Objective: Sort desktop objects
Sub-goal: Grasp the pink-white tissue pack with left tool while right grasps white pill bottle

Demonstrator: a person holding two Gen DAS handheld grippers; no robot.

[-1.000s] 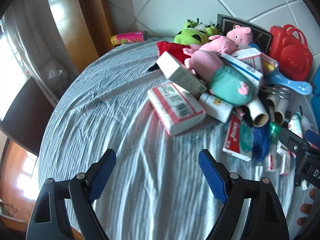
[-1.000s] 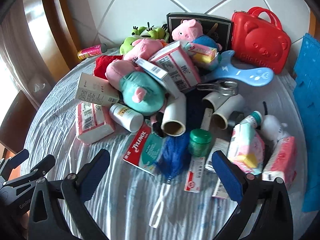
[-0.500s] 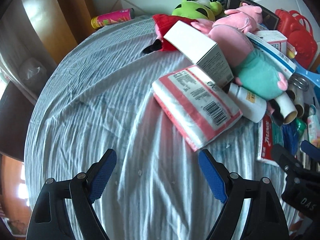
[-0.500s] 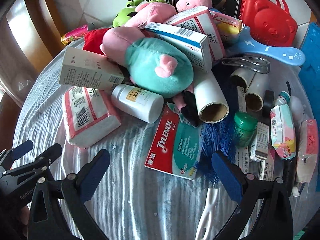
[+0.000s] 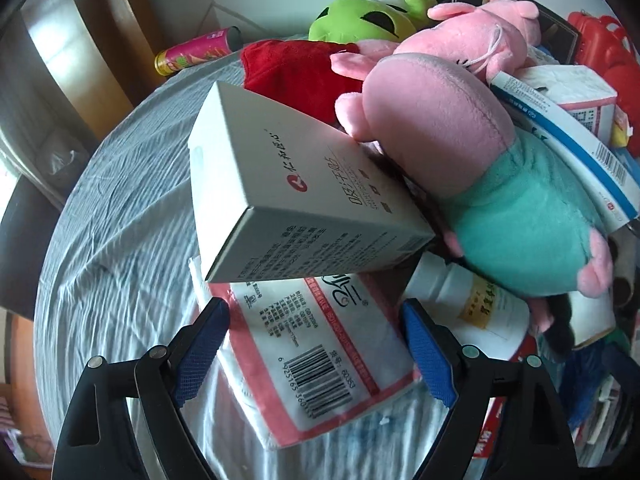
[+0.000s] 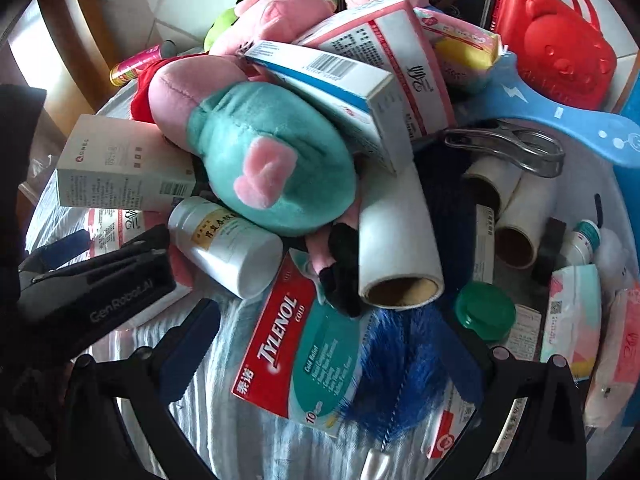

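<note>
Left wrist view — the left gripper (image 5: 316,344) has its jaws opening, straddling the tissue pack (image 5: 320,344) at lower centre, its long axis running toward the lower right. Right gripper (image 6: 332,356) is spread over the Tylenol box (image 6: 288,344) — probably not touching.

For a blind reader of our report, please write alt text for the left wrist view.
The left gripper, jaws opening, straddles a red-edged tissue pack on a striped cloth without touching it. A white box leans over the pack's far end. Behind lie a pink and teal plush pig, a white bottle and a green plush.
</note>
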